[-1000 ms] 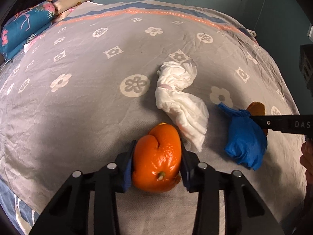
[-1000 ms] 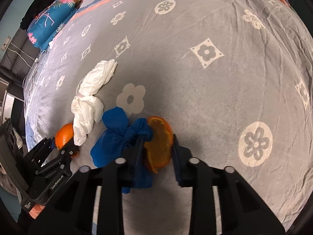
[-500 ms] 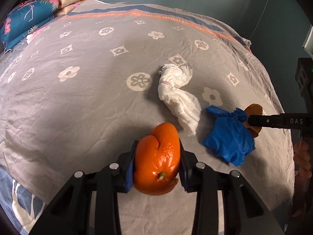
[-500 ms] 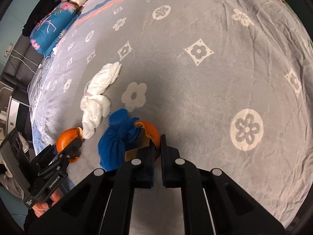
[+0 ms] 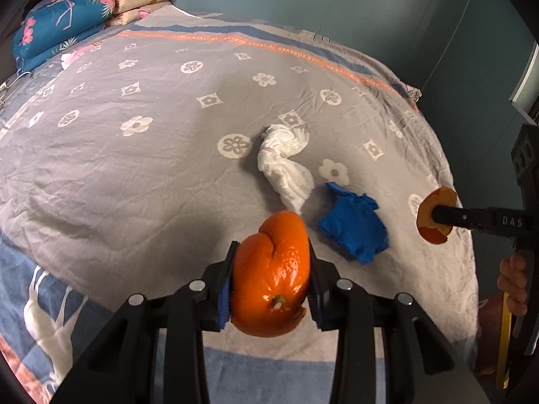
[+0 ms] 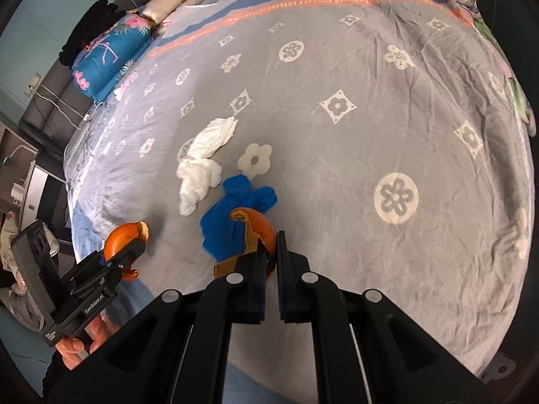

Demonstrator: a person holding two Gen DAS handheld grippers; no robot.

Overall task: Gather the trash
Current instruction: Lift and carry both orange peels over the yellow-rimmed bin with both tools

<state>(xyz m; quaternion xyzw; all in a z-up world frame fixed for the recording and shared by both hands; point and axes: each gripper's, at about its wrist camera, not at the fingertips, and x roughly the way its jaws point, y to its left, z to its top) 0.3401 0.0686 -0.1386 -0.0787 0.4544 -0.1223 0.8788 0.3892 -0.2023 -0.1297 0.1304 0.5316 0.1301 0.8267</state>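
Note:
My left gripper is shut on a large piece of orange peel and holds it above the bed's near edge; it also shows in the right wrist view. My right gripper is shut on a smaller curved orange peel, lifted off the bed; that peel shows at the right in the left wrist view. A crumpled blue glove and a twisted white tissue lie on the grey flowered bedspread between the grippers.
Folded blue floral and beige bedding is stacked at the bed's far left. A teal wall runs behind the bed. The bed's edge drops off on the right. A grey headboard with cables stands at the left.
Both grippers have lifted and pulled back from the bed. The right gripper closed on the small peel and raised it away from the blue glove.

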